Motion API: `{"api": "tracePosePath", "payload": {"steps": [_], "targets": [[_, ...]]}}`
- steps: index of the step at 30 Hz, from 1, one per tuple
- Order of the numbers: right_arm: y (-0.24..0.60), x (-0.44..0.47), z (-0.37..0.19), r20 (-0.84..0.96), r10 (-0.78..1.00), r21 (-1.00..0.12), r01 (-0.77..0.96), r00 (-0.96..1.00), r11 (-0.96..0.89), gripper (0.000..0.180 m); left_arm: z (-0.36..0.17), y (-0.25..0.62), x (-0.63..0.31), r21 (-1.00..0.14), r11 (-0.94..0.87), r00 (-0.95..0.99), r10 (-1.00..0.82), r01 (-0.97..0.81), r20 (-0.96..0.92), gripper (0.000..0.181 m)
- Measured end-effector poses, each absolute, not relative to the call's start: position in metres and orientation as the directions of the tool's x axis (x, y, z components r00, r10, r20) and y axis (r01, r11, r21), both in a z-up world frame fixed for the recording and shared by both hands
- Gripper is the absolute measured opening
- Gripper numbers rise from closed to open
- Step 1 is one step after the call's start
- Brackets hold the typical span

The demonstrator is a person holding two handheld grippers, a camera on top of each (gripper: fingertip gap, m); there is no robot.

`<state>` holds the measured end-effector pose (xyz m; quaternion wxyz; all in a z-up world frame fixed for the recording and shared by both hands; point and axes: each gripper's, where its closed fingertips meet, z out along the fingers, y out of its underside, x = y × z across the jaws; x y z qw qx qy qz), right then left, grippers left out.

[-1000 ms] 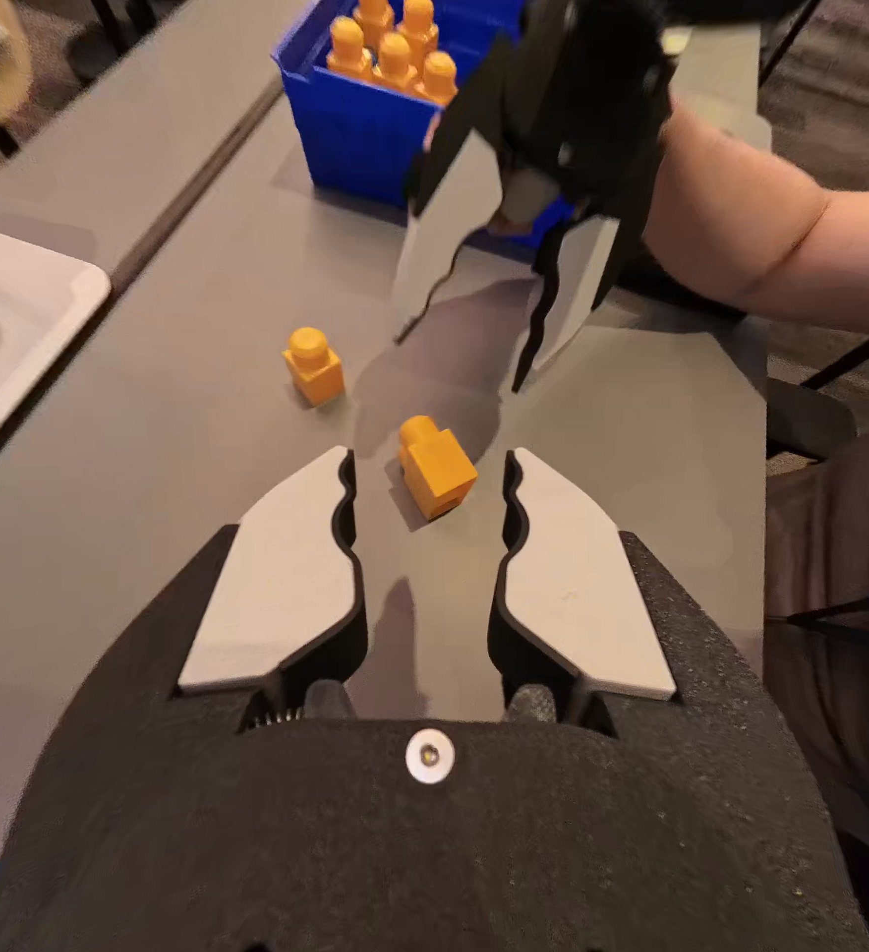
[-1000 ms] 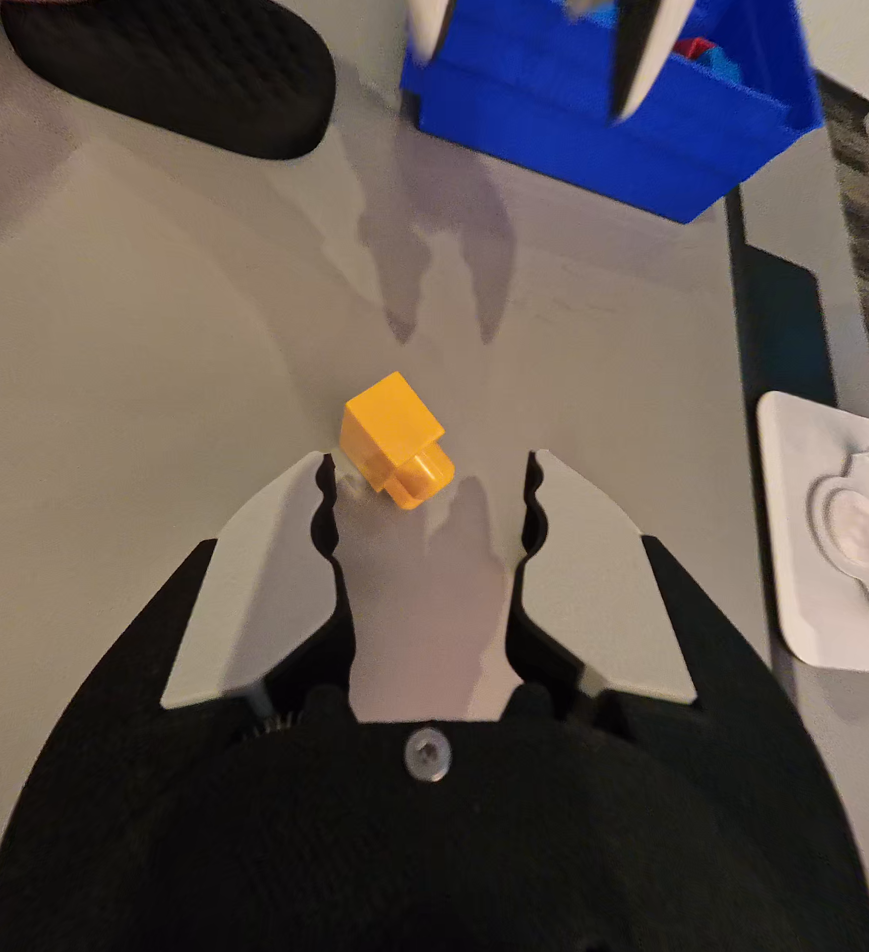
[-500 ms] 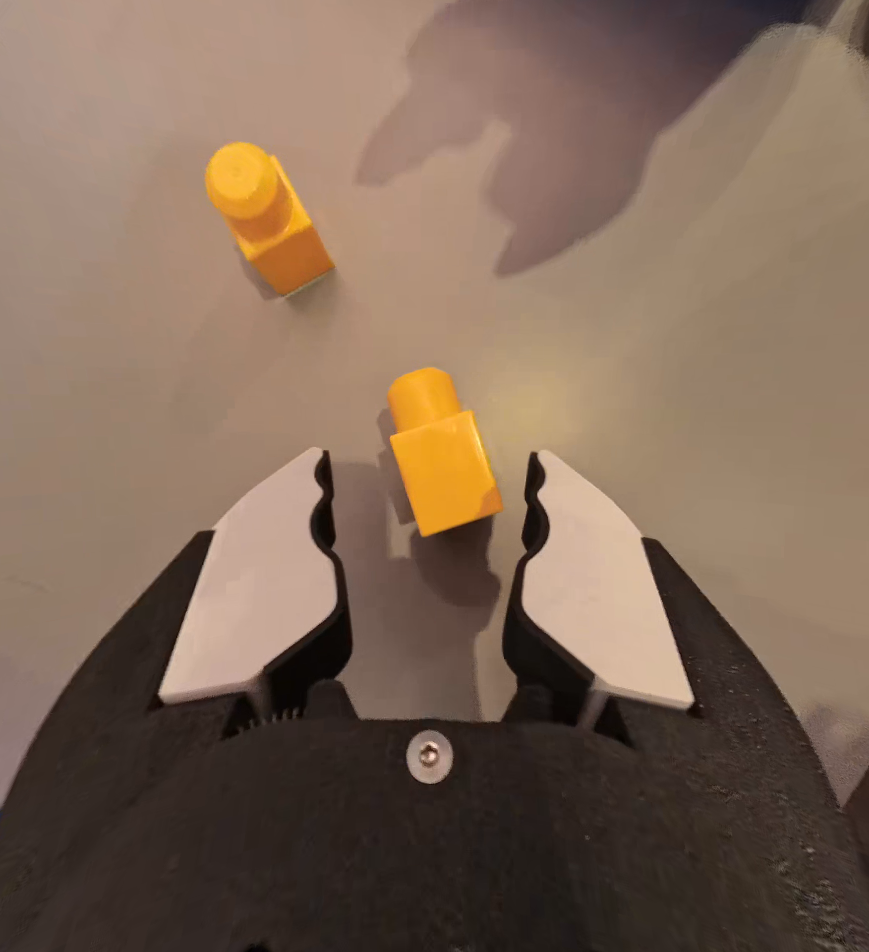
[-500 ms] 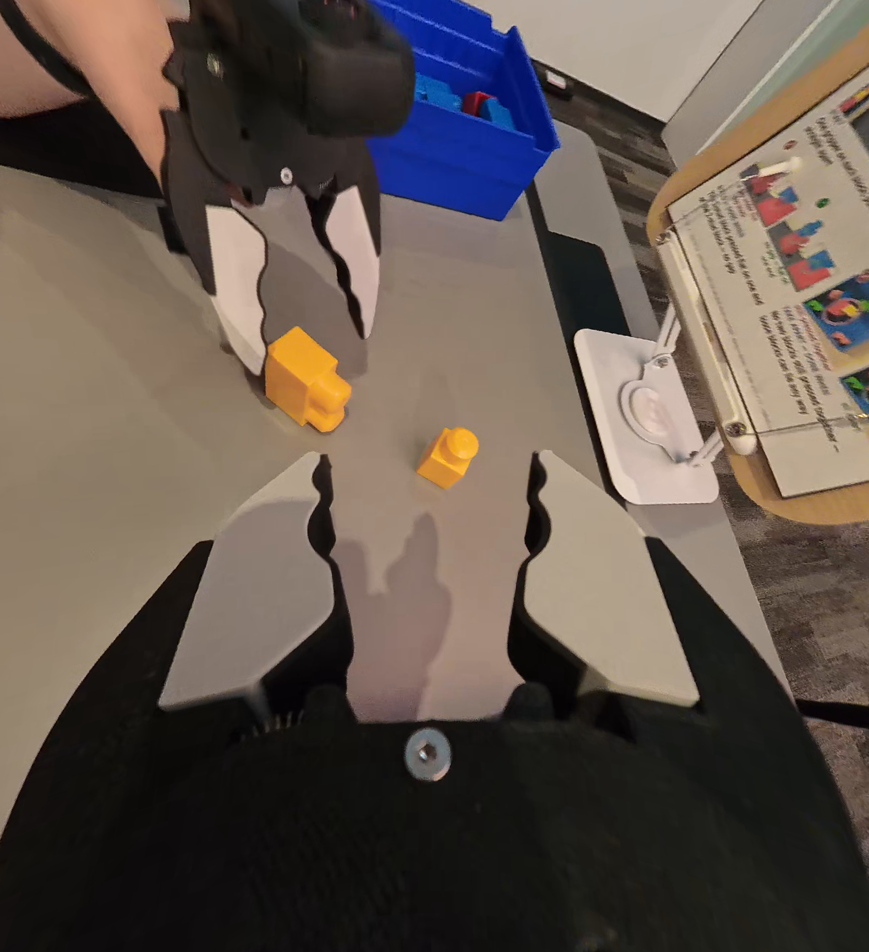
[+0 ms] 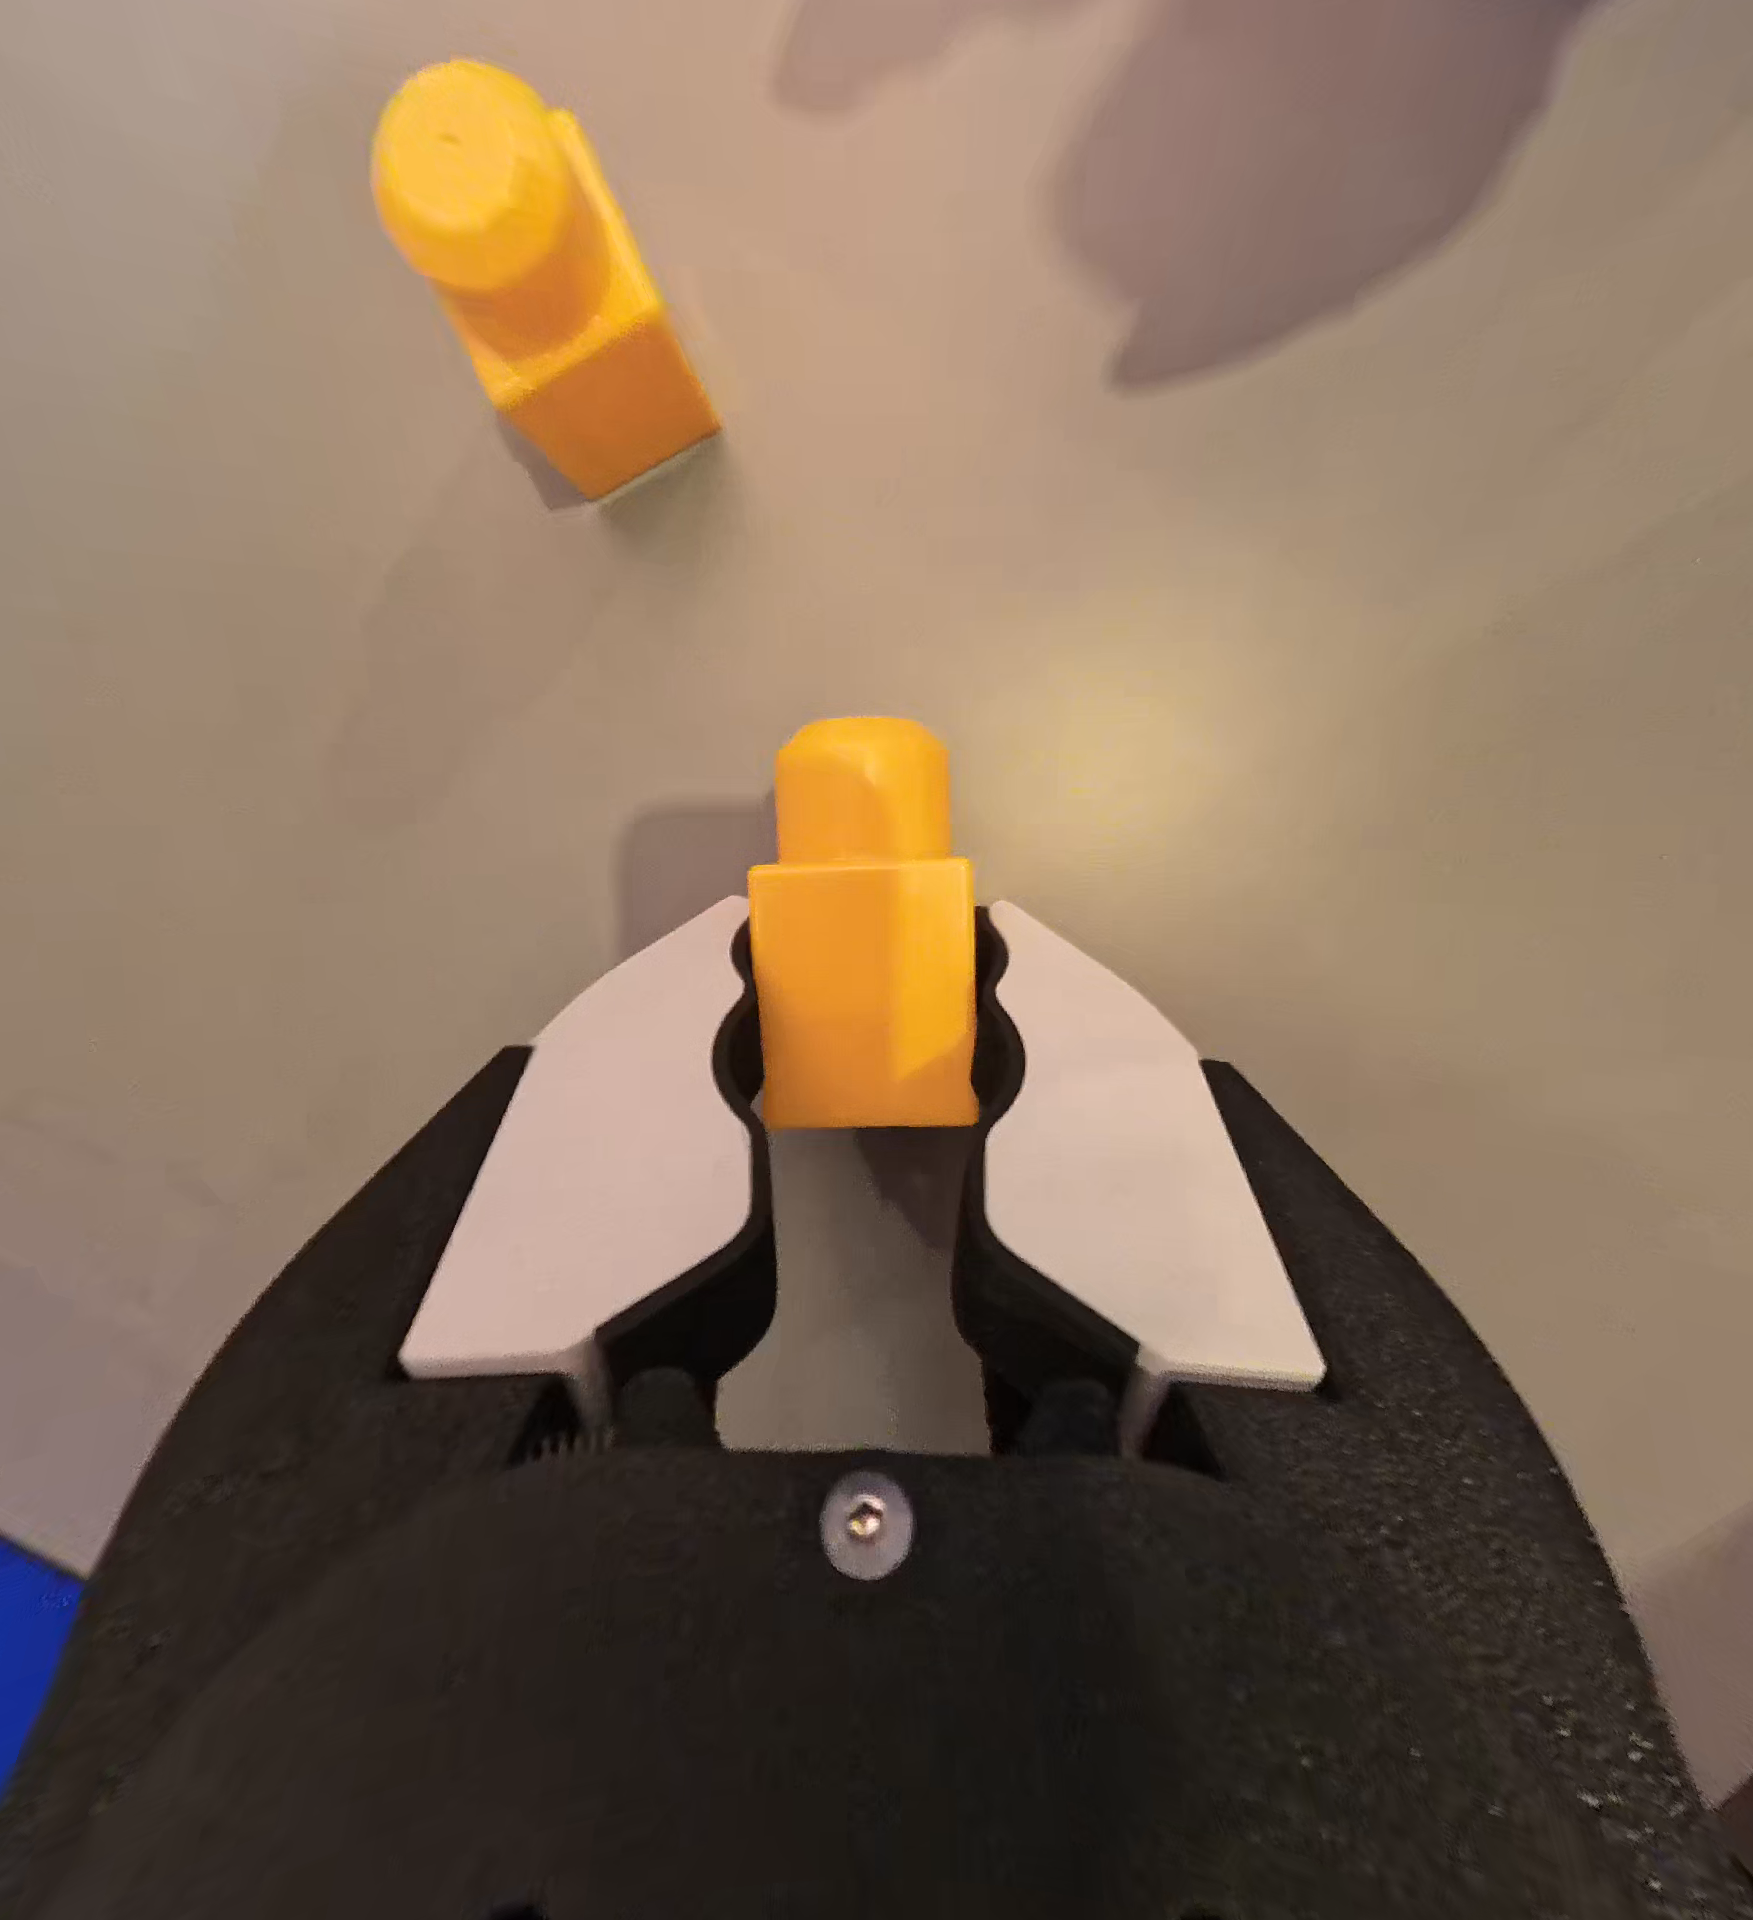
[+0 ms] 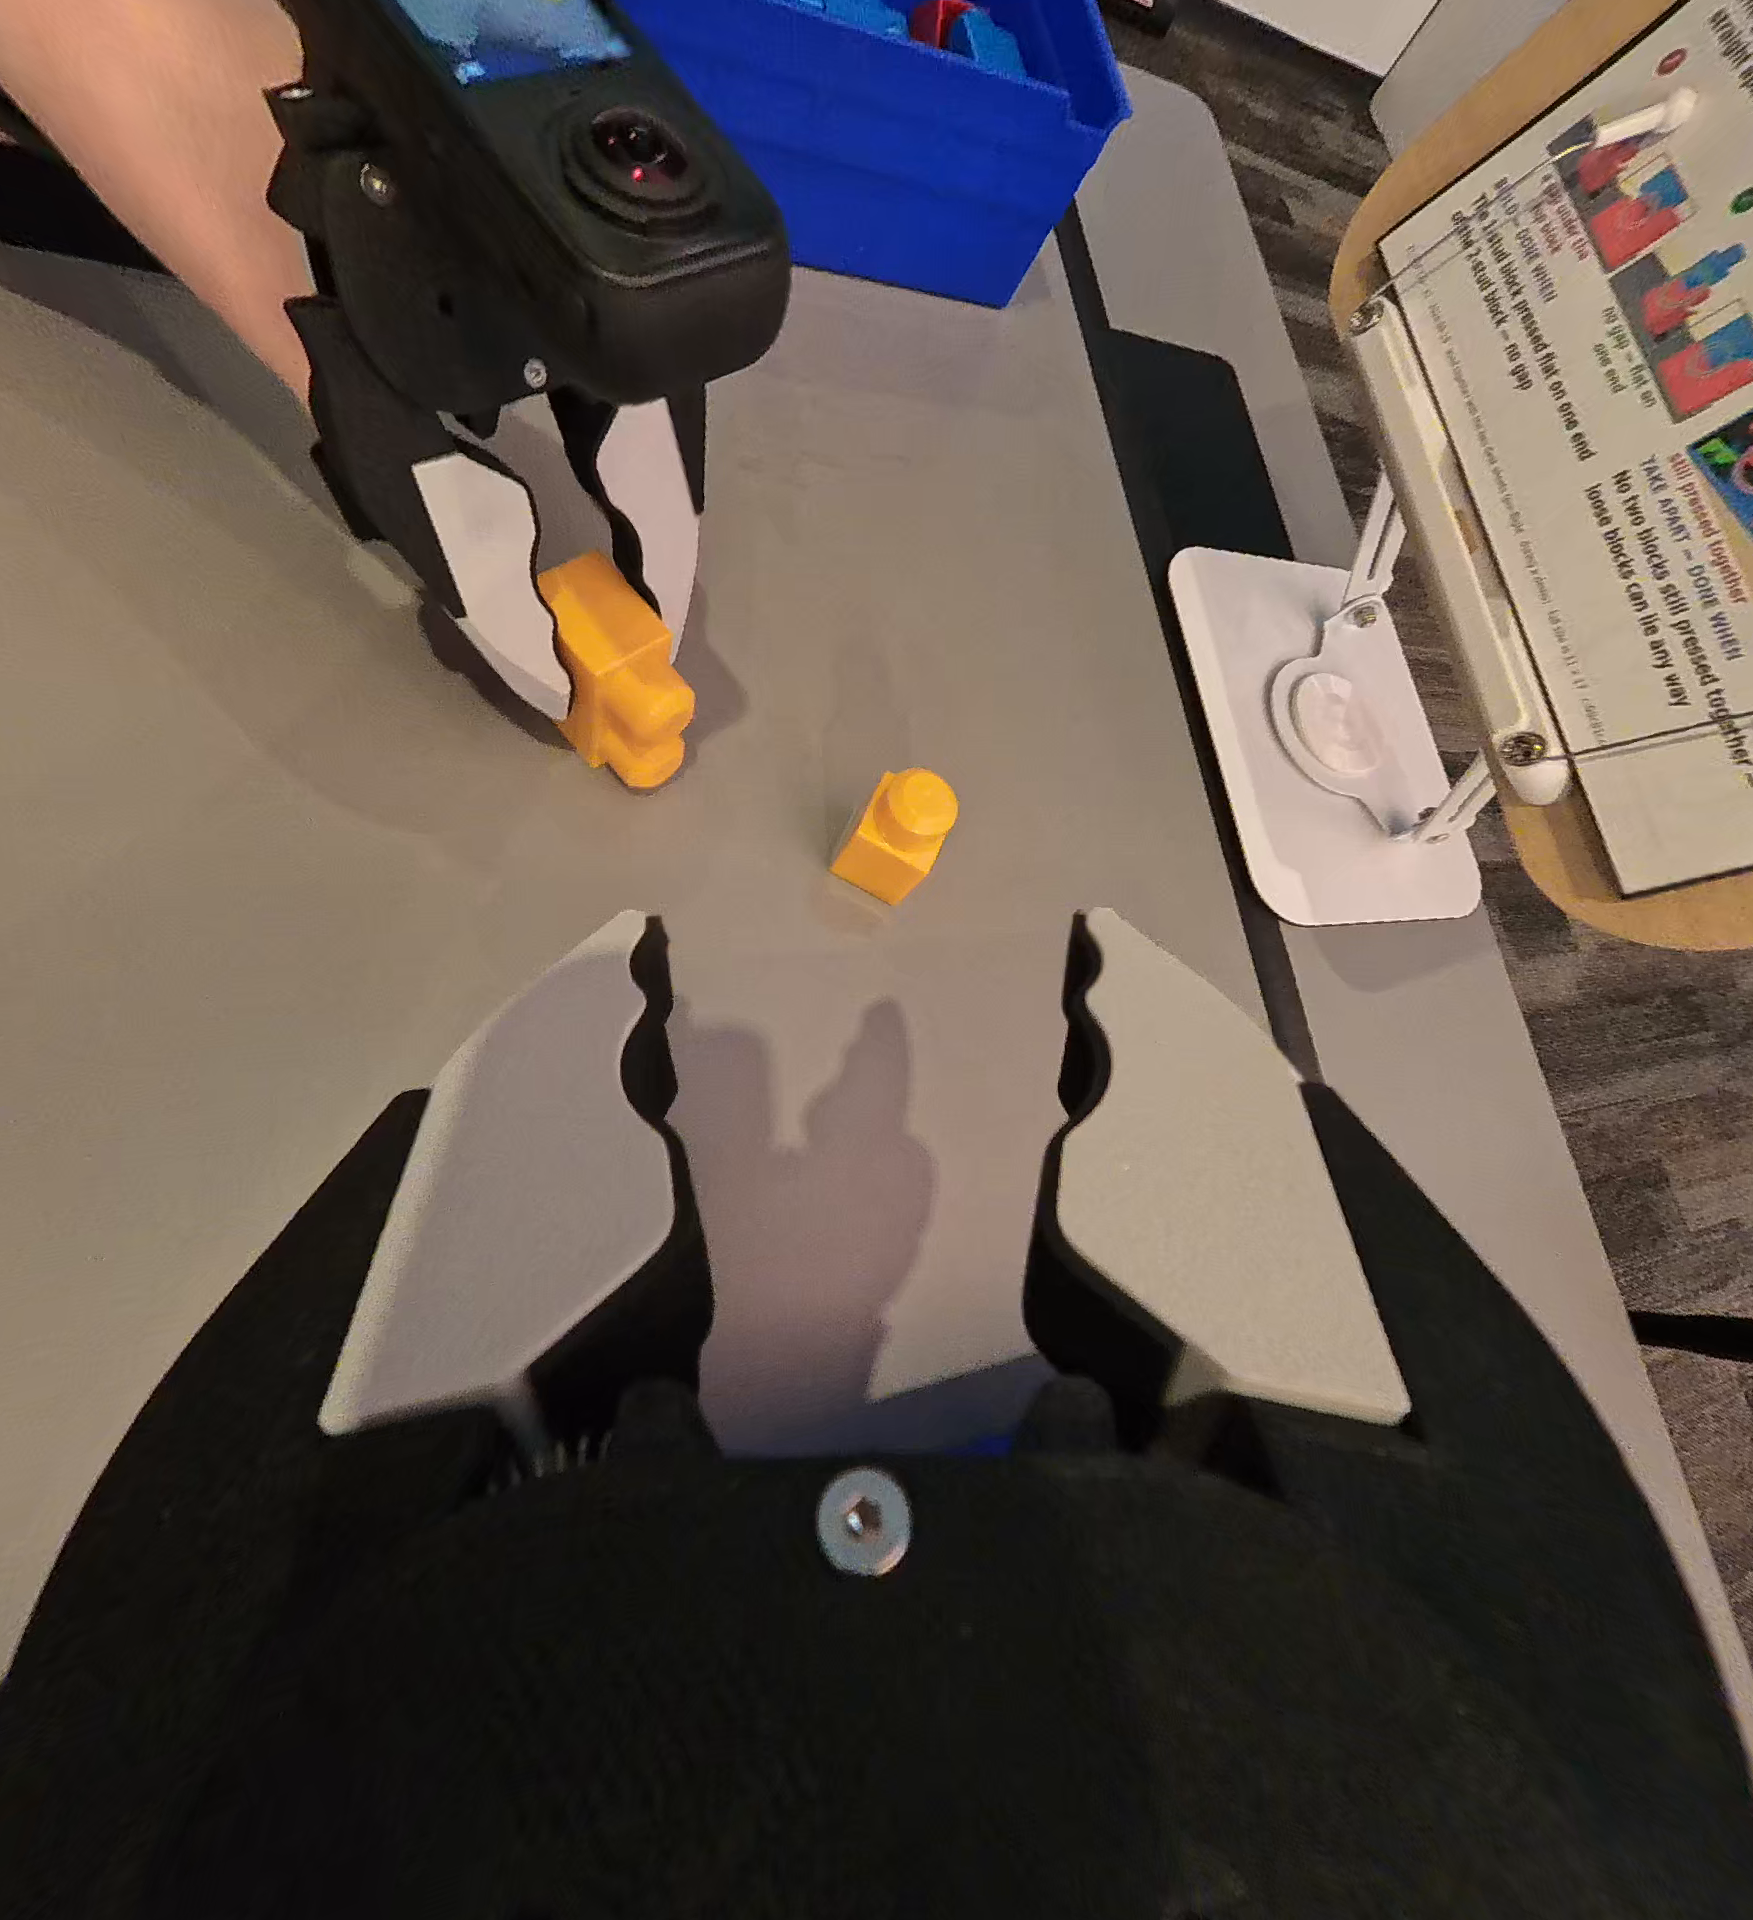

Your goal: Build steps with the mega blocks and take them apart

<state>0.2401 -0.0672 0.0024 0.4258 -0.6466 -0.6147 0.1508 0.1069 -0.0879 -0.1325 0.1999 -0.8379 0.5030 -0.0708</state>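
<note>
Left wrist view: orange block between left tool fingers (touching both).

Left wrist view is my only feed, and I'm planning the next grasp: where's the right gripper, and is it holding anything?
Observer: The right gripper is open and empty, aimed at the upright orange one-stud plastic block.
Operator: What's behind my left gripper and its sideways orange block?
Observer: A blue plastic bin holding blocks, on the grey table.
Operator: And beside the upright block?
Observer: A flat white stand base, apart from it.
</note>
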Motion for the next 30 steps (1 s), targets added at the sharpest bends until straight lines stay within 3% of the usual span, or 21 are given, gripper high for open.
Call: {"api": "tracePosePath", "payload": {"steps": [4,8,10,12,14,17,18,25,30], "targets": [[-0.065,0.225,-0.001,0.309,0.931,-0.763,0.635,0.196,0.120,0.074,-0.089,-0.072,0.103,-0.588,-0.432,0.514,-0.857,-0.684,0.031,0.037],[-0.062,0.187,0.014,0.253,0.938,-0.866,0.487,0.235,0.112,0.074,0.004,-0.067,0.113,-0.899,-0.314,0.422,-0.891,-0.306,0.167,0.037],[-0.069,0.162,0.028,0.135,0.963,-0.943,0.329,0.234,0.052,0.074,0.046,-0.073,0.113,-0.975,-0.210,0.374,-0.912,-0.074,0.168,0.037],[-0.080,0.142,0.040,-0.008,0.984,-0.983,0.180,0.180,-0.041,0.073,0.071,-0.087,0.115,-0.980,-0.188,0.283,-0.938,0.069,0.200,0.037],[-0.088,0.131,0.049,-0.127,0.985,-0.989,0.067,0.117,-0.135,0.071,0.076,-0.098,0.119,-0.970,-0.218,0.208,-0.949,0.104,0.236,0.037],[-0.104,0.126,0.059,-0.254,0.966,-0.967,-0.022,-0.043,-0.255,0.047,0.076,-0.104,0.124,-0.965,-0.230,0.153,-0.956,0.127,0.248,0.037],[-0.106,0.126,0.060,-0.279,0.958,-0.959,-0.028,-0.073,-0.282,0.035,0.076,-0.105,0.125,-0.965,-0.227,0.146,-0.958,0.131,0.245,0.037],[-0.109,0.131,0.049,-0.221,0.975,-0.971,0.105,-0.033,-0.217,0.035,0.053,-0.112,0.128,-0.968,-0.239,0.107,-0.967,-0.072,0.230,0.037],[-0.109,0.131,0.046,-0.201,0.979,-0.972,0.127,-0.026,-0.196,0.035,0.047,-0.111,0.131,-0.963,-0.255,0.107,-0.963,-0.085,0.246,0.038]]}}
